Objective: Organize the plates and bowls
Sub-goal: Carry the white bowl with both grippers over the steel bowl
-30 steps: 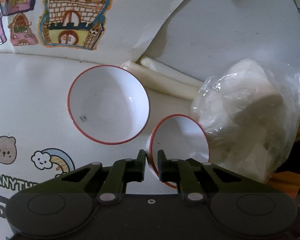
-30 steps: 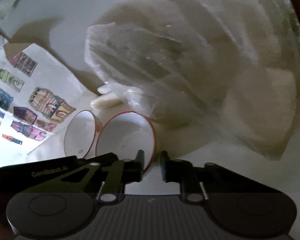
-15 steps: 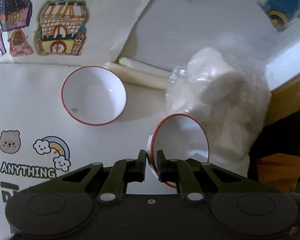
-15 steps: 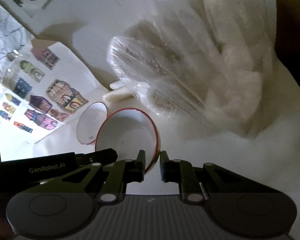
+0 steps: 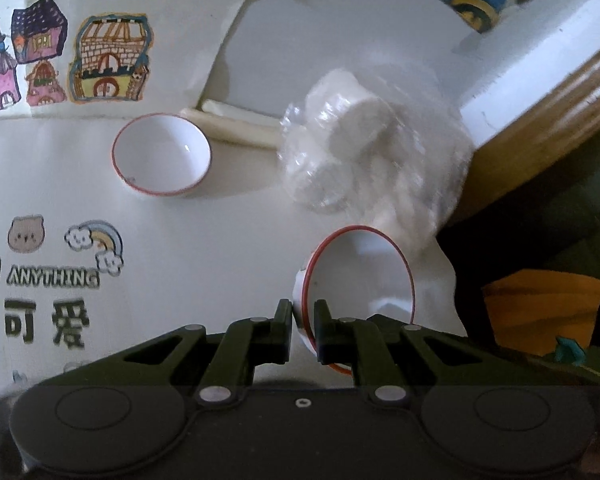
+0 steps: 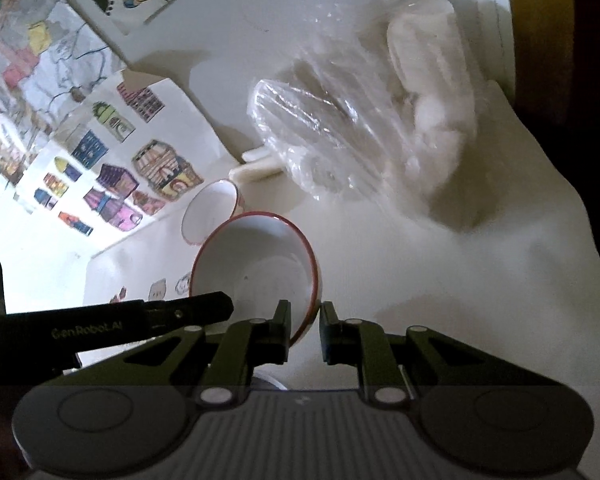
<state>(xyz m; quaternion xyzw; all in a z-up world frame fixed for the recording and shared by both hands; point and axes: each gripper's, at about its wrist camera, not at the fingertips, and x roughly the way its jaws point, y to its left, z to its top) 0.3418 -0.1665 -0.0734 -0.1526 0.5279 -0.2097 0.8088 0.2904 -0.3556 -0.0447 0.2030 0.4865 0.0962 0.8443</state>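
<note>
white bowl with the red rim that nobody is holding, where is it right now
In the left wrist view the free white red-rimmed bowl rests upright on the white printed tablecloth, upper left, just below the house drawings, left of the clear plastic bag.

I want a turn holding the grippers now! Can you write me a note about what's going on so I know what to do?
Left gripper: shut on the rim of the held bowl.
Right gripper: shut on a bowl rim too. It looks like the same bowl, gripped from the other side.
The held bowl is tilted, off the table.
Second bowl: upright on the table, empty, left of the plastic bag.
Done: one bowl picked up.
Left: probably set it in or beside the second bowl. No plates are in view.
</note>
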